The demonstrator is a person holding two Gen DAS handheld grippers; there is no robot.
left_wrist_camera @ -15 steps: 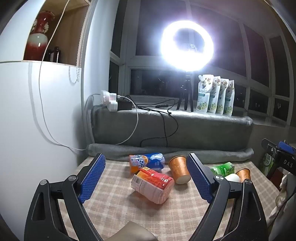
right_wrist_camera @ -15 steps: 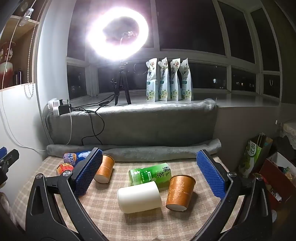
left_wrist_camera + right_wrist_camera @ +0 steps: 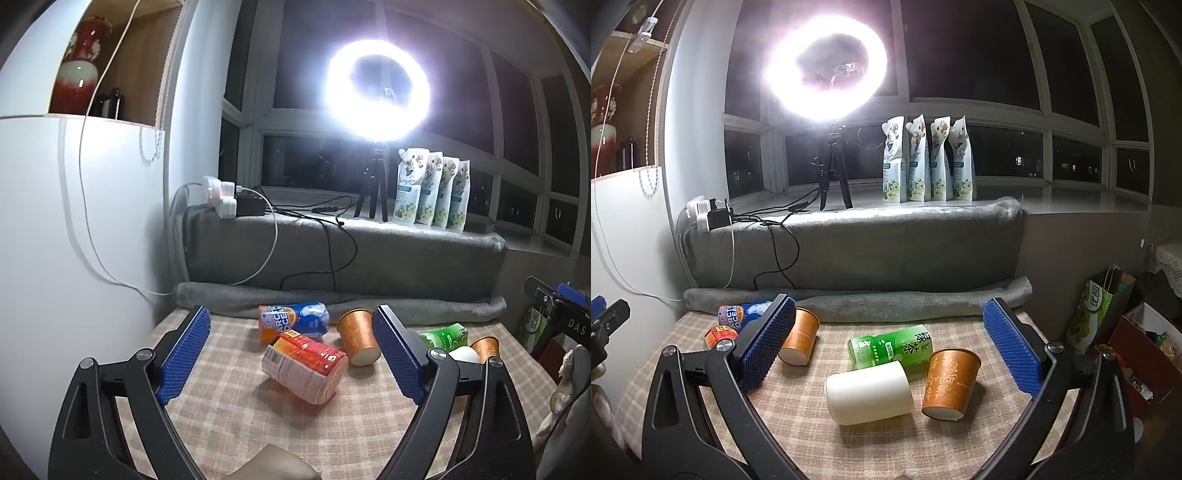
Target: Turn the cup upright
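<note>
Left wrist view. The left gripper (image 3: 291, 356) is held low over the checked table (image 3: 229, 413), levelled forward toward the window. Its blue pads (image 3: 184, 354) are spread wide; nothing is gripped between them. Framed in the gap, a red can (image 3: 304, 365) is seen lying on its side, with a blue can (image 3: 295, 321) lying just behind it. An orange cup (image 3: 358, 336) lies tipped over just inside the right pad, its white base turned toward the camera. Past that pad, a green can (image 3: 445, 336), a white cup (image 3: 465, 355) and a second orange cup (image 3: 487, 347) are partly hidden. The right gripper's tip (image 3: 561, 302) is seen at the far right edge. A ring light (image 3: 378, 90) glares from the sill.

Right wrist view. The right gripper (image 3: 888, 345) is likewise held low and level, pointed along the table (image 3: 798, 424). Its pads (image 3: 1012, 347) are set wide apart and nothing is held. Between them, the white cup (image 3: 870, 393) lies on its side, touching the green can (image 3: 890, 349) behind it. The second orange cup (image 3: 951, 384) is leaned just beside the white cup, base toward the camera, rim raised. The first orange cup (image 3: 799, 336) lies just behind the left pad. The blue can (image 3: 746, 314) and red can (image 3: 720, 335) are seen further left.
</note>
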